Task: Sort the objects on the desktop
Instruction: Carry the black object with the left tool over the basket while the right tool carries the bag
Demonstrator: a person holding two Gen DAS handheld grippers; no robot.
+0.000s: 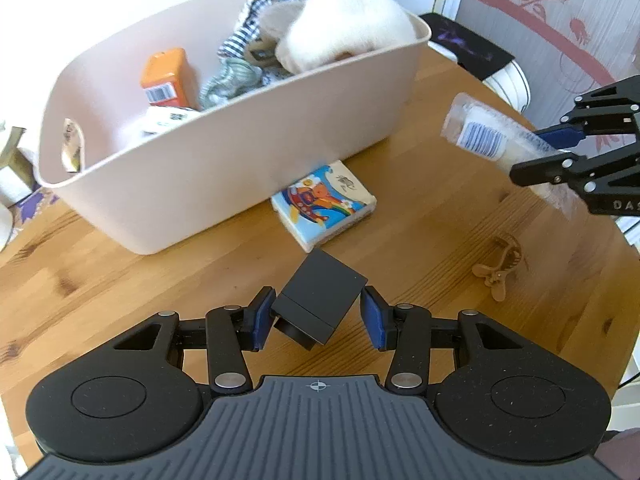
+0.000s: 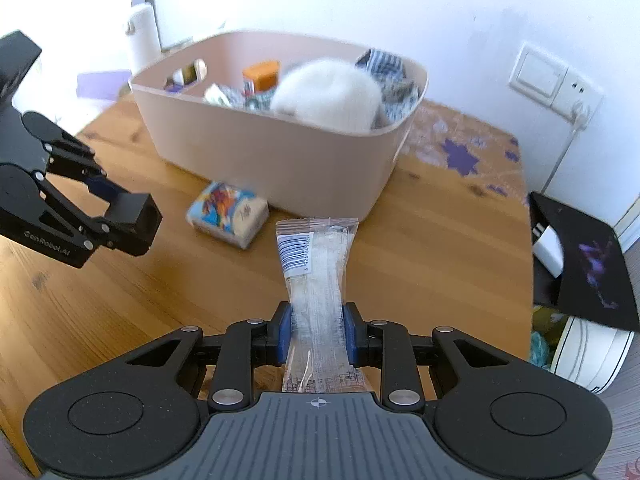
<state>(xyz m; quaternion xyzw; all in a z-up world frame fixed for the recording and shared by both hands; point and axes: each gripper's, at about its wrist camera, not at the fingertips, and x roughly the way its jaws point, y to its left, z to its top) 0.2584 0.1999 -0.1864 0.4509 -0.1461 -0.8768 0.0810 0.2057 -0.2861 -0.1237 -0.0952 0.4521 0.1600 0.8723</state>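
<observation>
Spanning a white-walled room, wooden table [image 1: 420, 216]

One bin [image 1: 248, 184]; one black box [image 1: 316, 306]; one tissue pack [image 1: 324, 204]; one clear packet [image 2: 316, 276]; one hair clip [image 1: 498, 270].

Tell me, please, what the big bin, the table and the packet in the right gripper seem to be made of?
Bin: likely plastic, matte pale pink; smooth moulded walls, rounded rim, cut-out handle.
Table: wood or wood veneer, light sheen; visible grain, knots and plank seams.
Packet clamped in the right gripper: thin clear plastic film, glossy and crinkled, with a printed barcode; the white contents cannot be identified.
</observation>
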